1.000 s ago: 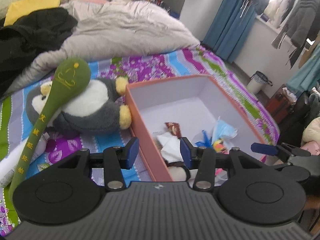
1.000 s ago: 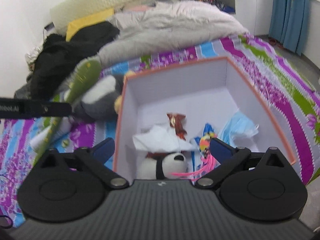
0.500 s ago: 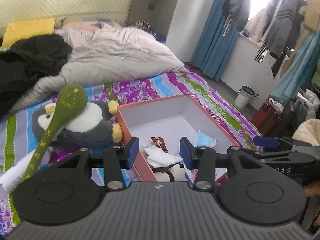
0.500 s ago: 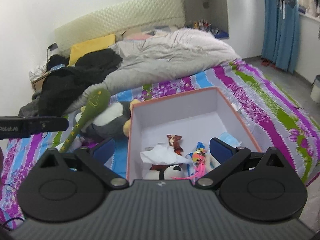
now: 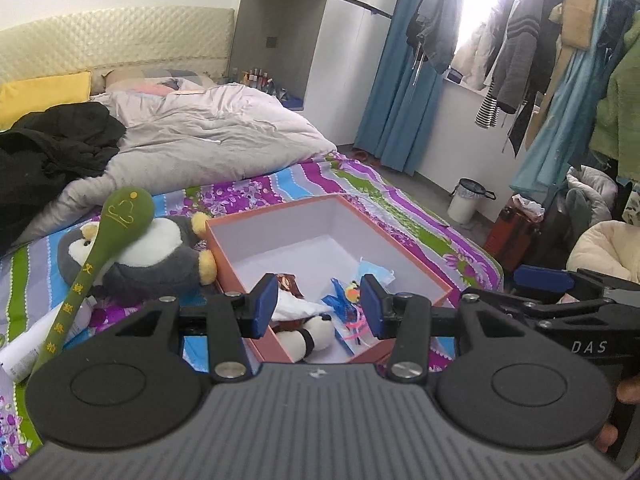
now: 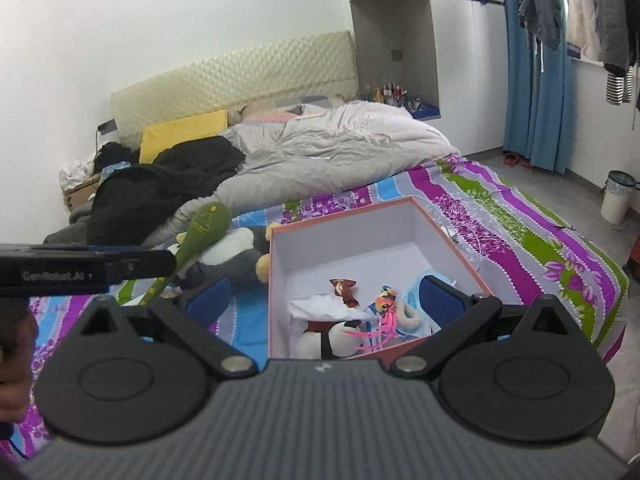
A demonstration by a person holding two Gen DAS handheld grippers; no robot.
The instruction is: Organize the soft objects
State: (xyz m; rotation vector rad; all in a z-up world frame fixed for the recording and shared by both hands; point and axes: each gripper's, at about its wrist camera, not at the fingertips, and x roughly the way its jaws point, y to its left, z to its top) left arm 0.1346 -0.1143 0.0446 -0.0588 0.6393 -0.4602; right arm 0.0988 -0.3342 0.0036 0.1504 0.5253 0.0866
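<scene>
From your left wrist, the left claw (image 5: 319, 306) stands half open and empty above the box (image 5: 404, 256), the penguin (image 5: 160, 254) and green mallet (image 5: 120, 224) lying on the bed just beside it. From your right wrist, the right claw (image 6: 322, 300) gapes wide and empty; this view alone shows the white plush (image 6: 320, 338) clearly inside. You seem between picks: next, reach for the penguin.

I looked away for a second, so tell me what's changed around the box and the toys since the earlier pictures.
Both tongs, left and right, have pulled back and up from the orange box, which now looks smaller with more of the room in view. Neither picked up or released anything; both are open and empty. The penguin plush, the green spoon-shaped plush lying on it and the items in the box stayed put.
</scene>
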